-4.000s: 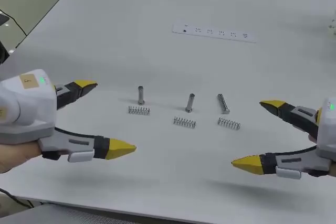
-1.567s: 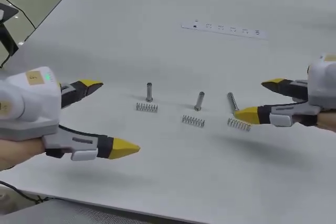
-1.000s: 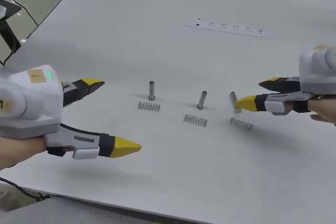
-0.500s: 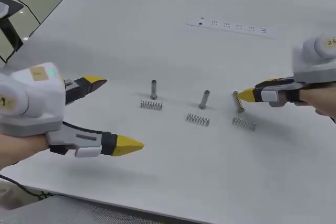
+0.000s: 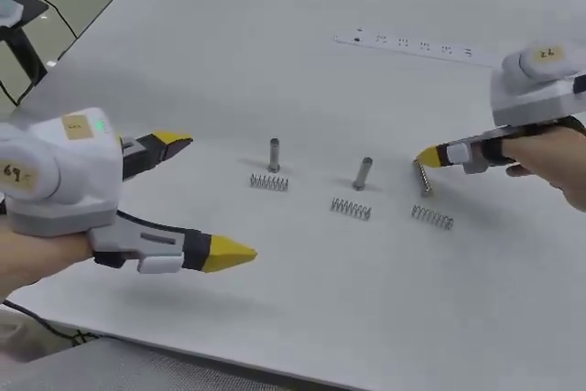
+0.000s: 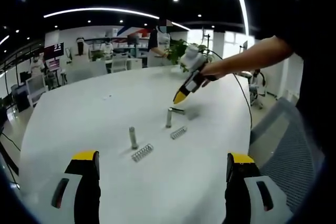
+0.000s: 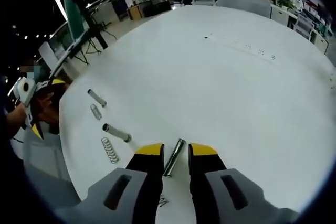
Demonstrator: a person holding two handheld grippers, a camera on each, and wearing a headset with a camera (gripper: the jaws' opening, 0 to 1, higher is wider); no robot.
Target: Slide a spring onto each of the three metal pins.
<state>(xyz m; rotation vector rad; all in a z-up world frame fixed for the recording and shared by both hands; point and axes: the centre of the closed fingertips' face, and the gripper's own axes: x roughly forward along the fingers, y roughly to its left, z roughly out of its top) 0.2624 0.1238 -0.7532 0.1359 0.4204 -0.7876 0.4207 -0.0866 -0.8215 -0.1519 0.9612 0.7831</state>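
Three metal pins stand in a row on the white table: left pin (image 5: 274, 153), middle pin (image 5: 363, 172), right pin (image 5: 423, 179), which looks tilted. A spring lies in front of each: left spring (image 5: 269, 182), middle spring (image 5: 351, 209), right spring (image 5: 431, 218). My right gripper (image 5: 428, 157) is at the right pin. In the right gripper view the right gripper (image 7: 176, 150) has its jaws narrowly apart on either side of the right pin (image 7: 173, 157), with gaps on both sides. My left gripper (image 5: 203, 197) hovers wide open to the left of the row, holding nothing.
A white power strip (image 5: 412, 45) lies at the far side of the table. The table's near edge runs below the left gripper. Behind the table, the left gripper view takes in an office with desks and people.
My right gripper has moved left and away from me to the right pin, rolled over, and narrowed its jaws around it. The left gripper stayed put and open.
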